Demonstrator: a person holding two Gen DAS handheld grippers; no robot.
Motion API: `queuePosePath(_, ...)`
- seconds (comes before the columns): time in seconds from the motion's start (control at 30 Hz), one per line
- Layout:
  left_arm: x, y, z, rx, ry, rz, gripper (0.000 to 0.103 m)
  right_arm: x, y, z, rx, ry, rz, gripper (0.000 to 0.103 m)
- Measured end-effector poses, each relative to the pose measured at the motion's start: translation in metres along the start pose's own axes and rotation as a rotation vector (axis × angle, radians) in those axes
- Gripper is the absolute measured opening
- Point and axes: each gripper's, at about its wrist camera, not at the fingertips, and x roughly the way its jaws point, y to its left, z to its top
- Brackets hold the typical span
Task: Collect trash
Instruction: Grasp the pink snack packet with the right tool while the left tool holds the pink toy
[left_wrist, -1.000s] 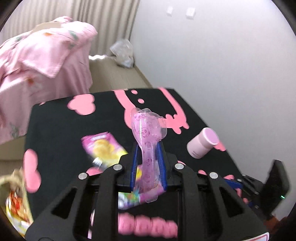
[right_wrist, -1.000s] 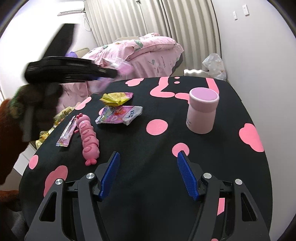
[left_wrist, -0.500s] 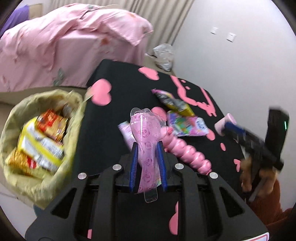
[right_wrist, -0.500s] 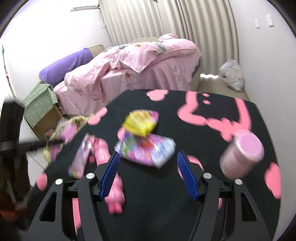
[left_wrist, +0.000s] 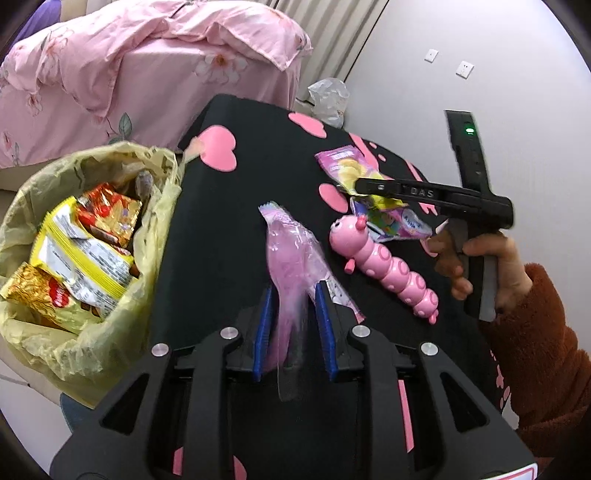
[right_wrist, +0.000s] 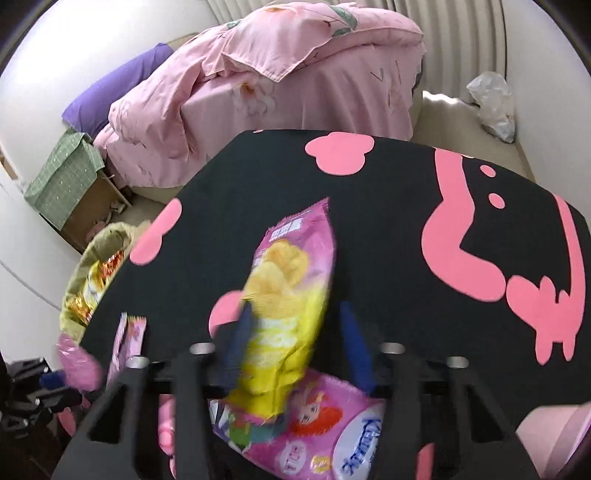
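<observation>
Left wrist view: left gripper (left_wrist: 295, 325) clamps the pink plastic wrapper (left_wrist: 291, 254) beside the trash bag (left_wrist: 85, 306), swung into view since a second back; next, carry over and release. Right wrist view: right gripper (right_wrist: 295, 343), jaws just closing, straddles the yellow snack packet (right_wrist: 288, 306); contact unclear.

Bare black tabletop (left_wrist: 221, 229) lies open at centre frame between the bin bag (left_wrist: 48, 325) at left and the pink caterpillar toy (left_wrist: 388, 266) at right. Wrappers (left_wrist: 384, 218) and the right gripper (left_wrist: 351, 184) crowd the upper right; the bag's mouth is heaped with packets (left_wrist: 81, 251).
</observation>
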Motion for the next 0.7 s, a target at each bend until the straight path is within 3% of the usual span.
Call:
queuePosePath(0.2, 0.005, 0.002, -0.002, -0.024, 0.010, -0.027, 0.039, -0.035, 0.000, -0.020, -0.027, -0.094, 0.020, 0.011)
queuePosePath(0.37, -0.003, -0.002, 0.002, -0.002, -0.013, -0.025, 0.054, -0.078, 0.003, -0.039, -0.041, -0.183, 0.020, 0.011)
queuePosePath(0.53, 0.000, -0.004, 0.012, -0.011, -0.010, -0.065, 0.060, -0.102, 0.002, -0.060, -0.034, -0.231, 0.016, 0.011)
queuePosePath(0.7, 0.014, 0.003, 0.023, -0.050, -0.026, -0.005, 0.060, -0.118, -0.004, -0.086, -0.001, -0.266, 0.017, 0.011)
